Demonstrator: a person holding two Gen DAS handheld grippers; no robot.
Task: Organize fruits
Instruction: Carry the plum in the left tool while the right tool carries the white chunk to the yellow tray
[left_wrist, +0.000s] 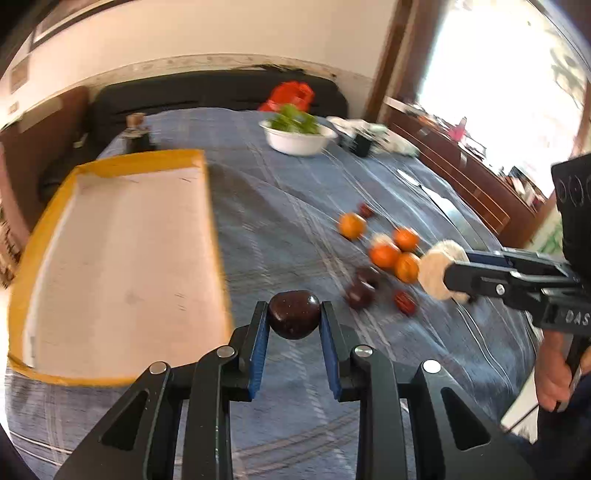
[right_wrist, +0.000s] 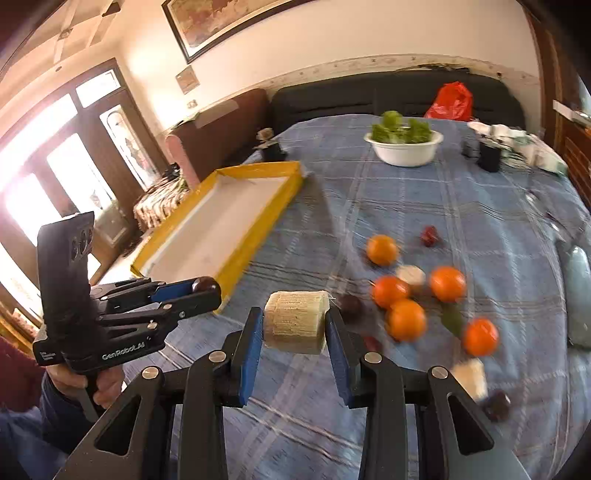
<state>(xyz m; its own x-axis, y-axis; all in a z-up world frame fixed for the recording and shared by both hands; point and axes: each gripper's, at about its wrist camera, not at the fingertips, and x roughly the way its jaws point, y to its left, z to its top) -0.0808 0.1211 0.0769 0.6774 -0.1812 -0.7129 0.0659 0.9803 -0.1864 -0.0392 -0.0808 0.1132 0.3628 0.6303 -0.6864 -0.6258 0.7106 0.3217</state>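
My left gripper (left_wrist: 294, 320) is shut on a dark plum (left_wrist: 294, 314) and holds it above the blue cloth, just right of the yellow-rimmed tray (left_wrist: 122, 258). My right gripper (right_wrist: 295, 325) is shut on a cream cylinder (right_wrist: 295, 321) wound like twine, held above the cloth. Several oranges (right_wrist: 405, 319) and dark plums (right_wrist: 350, 303) lie loose on the cloth to the right. In the left wrist view the right gripper (left_wrist: 439, 275) holds the cylinder (left_wrist: 437, 267) beside the oranges (left_wrist: 384, 254). In the right wrist view the left gripper (right_wrist: 207, 286) is by the tray's (right_wrist: 221, 229) near corner.
A white bowl of greens (right_wrist: 403, 147) stands at the far side of the blue checked cloth (right_wrist: 443, 206). A red bag (right_wrist: 450, 98), dark cups (right_wrist: 488, 157) and white wrappers are behind it. Two more cream pieces (right_wrist: 469, 376) lie among the fruit. A pale bottle (right_wrist: 578, 295) lies at the right edge.
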